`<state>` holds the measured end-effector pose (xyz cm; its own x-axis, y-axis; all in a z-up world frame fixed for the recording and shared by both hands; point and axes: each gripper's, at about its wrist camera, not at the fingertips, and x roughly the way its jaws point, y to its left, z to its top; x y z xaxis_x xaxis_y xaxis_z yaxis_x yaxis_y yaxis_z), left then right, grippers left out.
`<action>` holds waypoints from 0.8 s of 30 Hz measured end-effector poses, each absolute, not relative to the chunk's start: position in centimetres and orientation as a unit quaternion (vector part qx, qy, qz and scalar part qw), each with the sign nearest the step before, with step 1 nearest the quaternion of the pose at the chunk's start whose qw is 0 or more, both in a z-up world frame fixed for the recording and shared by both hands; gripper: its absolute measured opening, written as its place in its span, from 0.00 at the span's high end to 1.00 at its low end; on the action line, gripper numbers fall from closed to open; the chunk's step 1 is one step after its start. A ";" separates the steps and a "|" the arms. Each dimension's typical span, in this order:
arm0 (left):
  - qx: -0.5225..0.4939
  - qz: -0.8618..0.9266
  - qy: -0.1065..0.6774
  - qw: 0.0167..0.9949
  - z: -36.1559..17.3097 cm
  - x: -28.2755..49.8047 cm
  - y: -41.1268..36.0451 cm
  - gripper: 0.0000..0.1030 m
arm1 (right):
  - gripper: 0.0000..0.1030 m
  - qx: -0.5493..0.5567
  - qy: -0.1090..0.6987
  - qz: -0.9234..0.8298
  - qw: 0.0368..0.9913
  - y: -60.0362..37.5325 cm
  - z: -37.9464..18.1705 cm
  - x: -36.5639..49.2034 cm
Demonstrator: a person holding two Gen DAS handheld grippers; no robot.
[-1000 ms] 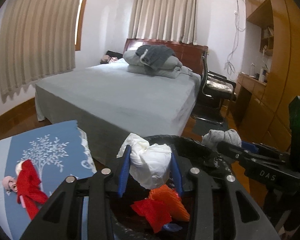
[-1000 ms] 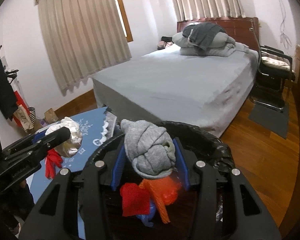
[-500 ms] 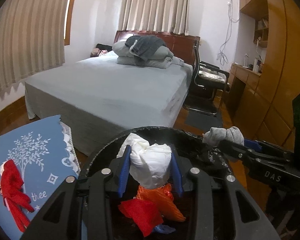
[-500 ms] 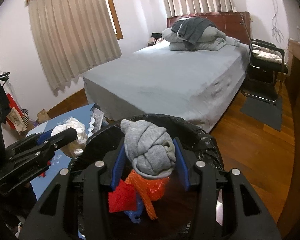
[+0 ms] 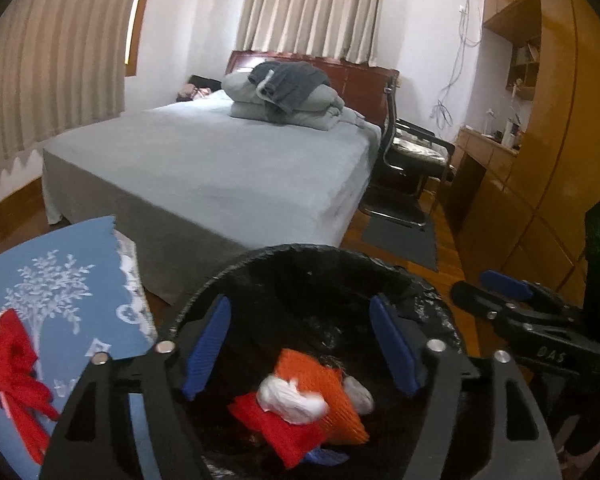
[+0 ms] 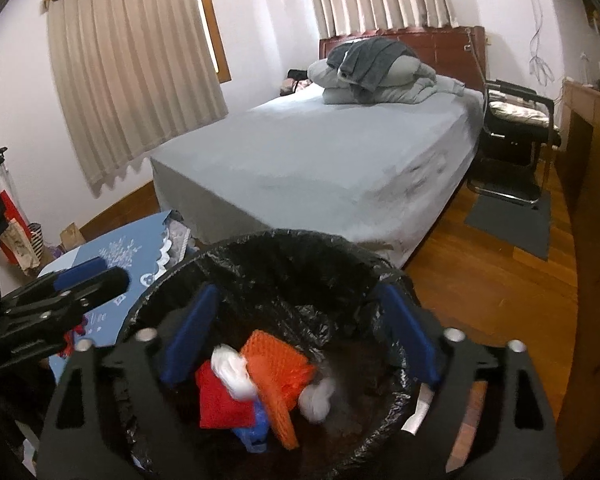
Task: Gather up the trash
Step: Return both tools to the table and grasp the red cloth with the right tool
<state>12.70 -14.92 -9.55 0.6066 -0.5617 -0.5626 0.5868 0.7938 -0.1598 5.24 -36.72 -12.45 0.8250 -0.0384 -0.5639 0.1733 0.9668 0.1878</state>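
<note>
Bedroom, red doll left view only

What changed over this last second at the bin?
Both tools' jaws have just opened. The left tool let go the white wad, the right tool the grey wad; both now lie in the bin. Red and orange trash stayed inside.

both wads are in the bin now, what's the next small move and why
Probably lift both grippers up and back from the bin. The left gripper and right gripper have just opened and hold nothing; the white wad and grey wad lie inside on the orange net. A red item remains on the blue cloth.
</note>
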 end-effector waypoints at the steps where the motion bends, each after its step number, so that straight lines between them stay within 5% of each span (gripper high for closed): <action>1: 0.021 -0.313 0.303 0.900 -9.4 12.6 -14.4 0.23 | 0.11 0.115 0.289 -0.057 0.949 -36.7 -12.4 5.2; 7: 0.012 -0.256 0.293 0.921 -8.8 12.3 -9.4 0.15 | 0.08 0.118 0.286 -0.038 0.950 -35.2 -11.8 5.8; 24: -0.011 -0.039 0.288 0.957 -10.3 12.3 9.5 0.14 | 0.07 0.074 0.303 0.113 0.943 -19.5 -11.4 13.1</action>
